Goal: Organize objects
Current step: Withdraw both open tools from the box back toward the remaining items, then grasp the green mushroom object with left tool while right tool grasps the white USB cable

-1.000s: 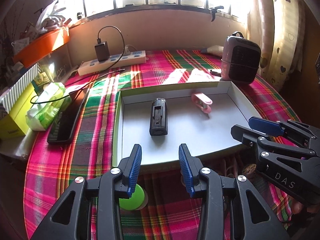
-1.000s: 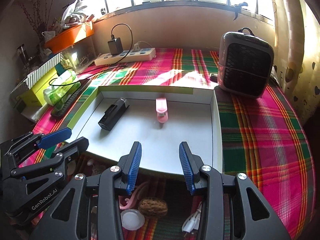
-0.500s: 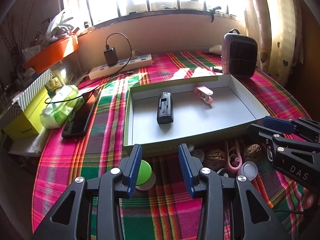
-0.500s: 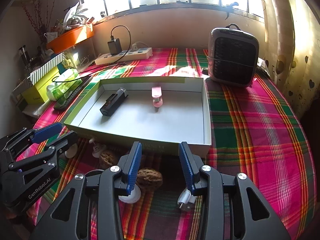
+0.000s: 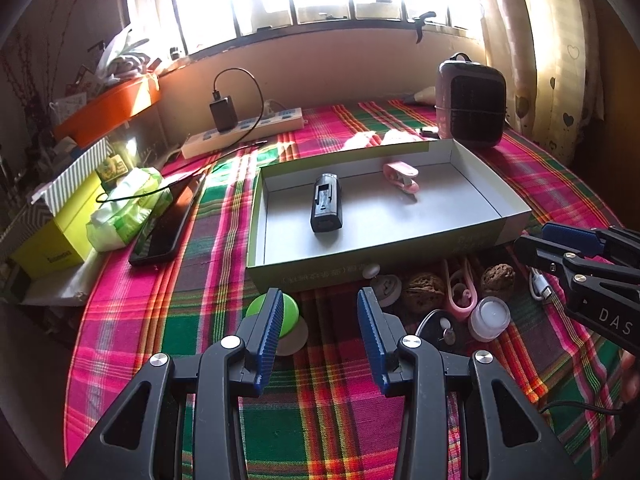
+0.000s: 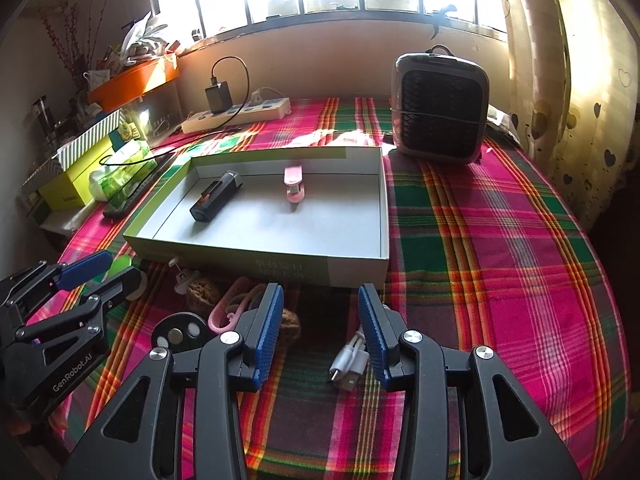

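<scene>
A shallow green-sided box (image 5: 472,232) (image 6: 288,266) lies on the plaid table with a black device (image 5: 326,208) (image 6: 216,201) and a pink clip (image 5: 401,177) (image 6: 294,185) in it. Loose items lie in front of the box: a green lid (image 5: 290,312), two walnuts (image 5: 423,287) (image 5: 497,276), a pink pin (image 5: 460,288) (image 6: 230,308), a small white jar (image 5: 489,317), a black disc (image 6: 180,332) and a white USB cable (image 6: 348,364). My left gripper (image 5: 318,338) is open and empty above the lid. My right gripper (image 6: 320,334) is open and empty above the cable and a walnut (image 6: 289,330).
A small heater (image 5: 472,104) (image 6: 440,108) stands behind the box at the right. A power strip with charger (image 5: 244,130) lies at the back. A phone (image 5: 168,220), a tissue pack (image 5: 128,208) and a yellow box (image 5: 52,236) lie at the left.
Both grippers have pulled back from over the box toward the table's near edge. The loose items in front of the box have come into view. Both stay open.
</scene>
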{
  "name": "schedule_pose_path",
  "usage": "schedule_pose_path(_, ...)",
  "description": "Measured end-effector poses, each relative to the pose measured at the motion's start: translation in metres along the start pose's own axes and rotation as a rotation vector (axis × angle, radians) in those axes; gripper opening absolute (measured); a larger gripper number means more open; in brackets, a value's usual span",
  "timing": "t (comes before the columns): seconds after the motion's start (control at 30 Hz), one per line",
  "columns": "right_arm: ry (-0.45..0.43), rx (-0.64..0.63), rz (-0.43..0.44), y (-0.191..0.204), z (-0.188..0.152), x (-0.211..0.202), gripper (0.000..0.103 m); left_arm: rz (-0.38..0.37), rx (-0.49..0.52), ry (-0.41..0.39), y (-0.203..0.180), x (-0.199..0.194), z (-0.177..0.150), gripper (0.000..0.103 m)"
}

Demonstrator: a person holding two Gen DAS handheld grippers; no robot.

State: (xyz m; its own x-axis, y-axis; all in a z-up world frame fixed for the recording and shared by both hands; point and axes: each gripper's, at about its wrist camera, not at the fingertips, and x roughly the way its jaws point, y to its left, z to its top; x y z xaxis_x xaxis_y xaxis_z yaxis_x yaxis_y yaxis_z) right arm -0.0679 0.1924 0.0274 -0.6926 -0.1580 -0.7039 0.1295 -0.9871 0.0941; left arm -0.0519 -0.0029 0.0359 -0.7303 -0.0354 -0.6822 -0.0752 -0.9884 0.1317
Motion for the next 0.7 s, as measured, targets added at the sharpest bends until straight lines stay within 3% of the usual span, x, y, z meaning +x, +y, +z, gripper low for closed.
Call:
schedule_pose_path(0.5, 0.009, 0.040, -0.046, -0.026, -0.015, -0.005, 0.041, -0.094, -0.101, 0.027, 0.034, -0.002, -0.017, 0.037)
schedule_pose_path(0.57, 0.015, 0.053, -0.047, -0.030, -0.017, -0.004, 0.044, -0.073, -0.100, 0.026, 0.039, -0.001, -0.019, 0.037)
schedule_pose_path(0.7, 0.032, 0.061, -0.038, -0.031, -0.020, -0.001, 0.048, -0.129, -0.134, 0.039, 0.048, 0.003, -0.022, 0.040)
